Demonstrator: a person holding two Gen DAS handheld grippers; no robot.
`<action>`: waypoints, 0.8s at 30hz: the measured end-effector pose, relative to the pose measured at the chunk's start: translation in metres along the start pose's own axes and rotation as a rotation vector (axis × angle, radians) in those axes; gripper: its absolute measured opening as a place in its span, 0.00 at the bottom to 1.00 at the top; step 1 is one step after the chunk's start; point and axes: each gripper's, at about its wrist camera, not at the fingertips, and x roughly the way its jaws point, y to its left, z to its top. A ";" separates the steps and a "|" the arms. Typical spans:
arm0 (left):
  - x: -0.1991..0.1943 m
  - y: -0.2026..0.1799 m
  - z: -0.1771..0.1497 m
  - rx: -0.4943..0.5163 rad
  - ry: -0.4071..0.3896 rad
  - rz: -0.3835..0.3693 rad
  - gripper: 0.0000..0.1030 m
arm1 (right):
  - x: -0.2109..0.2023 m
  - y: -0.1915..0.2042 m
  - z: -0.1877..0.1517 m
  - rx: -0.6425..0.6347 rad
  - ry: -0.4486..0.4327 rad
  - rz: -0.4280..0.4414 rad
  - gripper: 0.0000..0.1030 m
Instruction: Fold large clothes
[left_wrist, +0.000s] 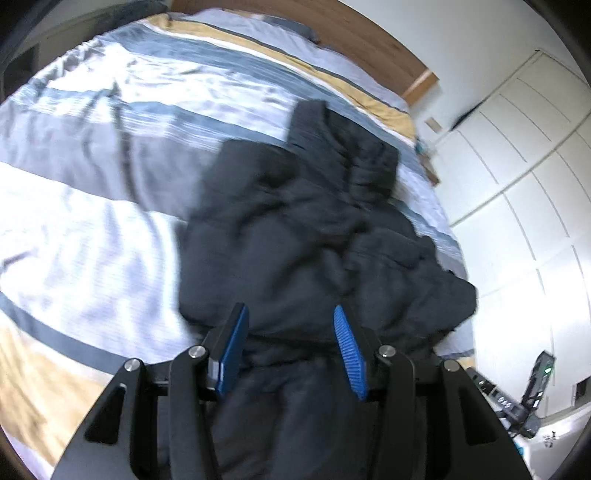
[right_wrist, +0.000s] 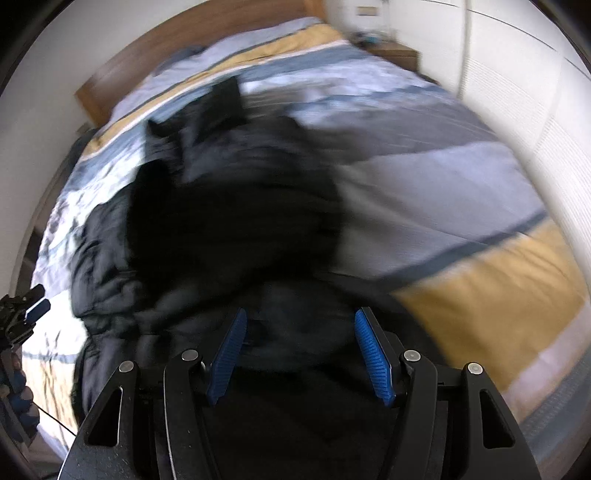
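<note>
A large black padded jacket (left_wrist: 295, 229) lies crumpled on the striped bed cover (left_wrist: 92, 166). My left gripper (left_wrist: 289, 310) hovers over its near edge, jaws apart, blue pads (left_wrist: 232, 350) pressing on nothing. In the blurred right wrist view the same jacket (right_wrist: 229, 229) fills the middle. My right gripper (right_wrist: 301, 314) is above its near part, also open, with dark cloth showing below the gap. The left gripper (right_wrist: 35, 302) appears small at the left edge of that view, beside the jacket.
The bed cover (right_wrist: 443, 184) has grey, white, blue and yellow stripes. A wooden headboard (left_wrist: 351, 33) stands at the far end. White wardrobe doors (left_wrist: 517, 166) run along one side, with a power strip (left_wrist: 517, 398) on the floor. A nightstand (right_wrist: 395, 53) is beside the headboard.
</note>
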 end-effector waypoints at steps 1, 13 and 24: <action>-0.006 0.011 0.004 -0.001 -0.001 0.015 0.45 | 0.000 0.015 0.003 -0.022 -0.006 0.015 0.59; 0.014 0.032 0.040 0.050 -0.008 0.039 0.45 | 0.038 0.181 0.054 -0.331 -0.071 0.162 0.59; 0.125 -0.002 0.015 0.168 0.088 0.154 0.45 | 0.105 0.139 0.065 -0.420 -0.021 0.062 0.59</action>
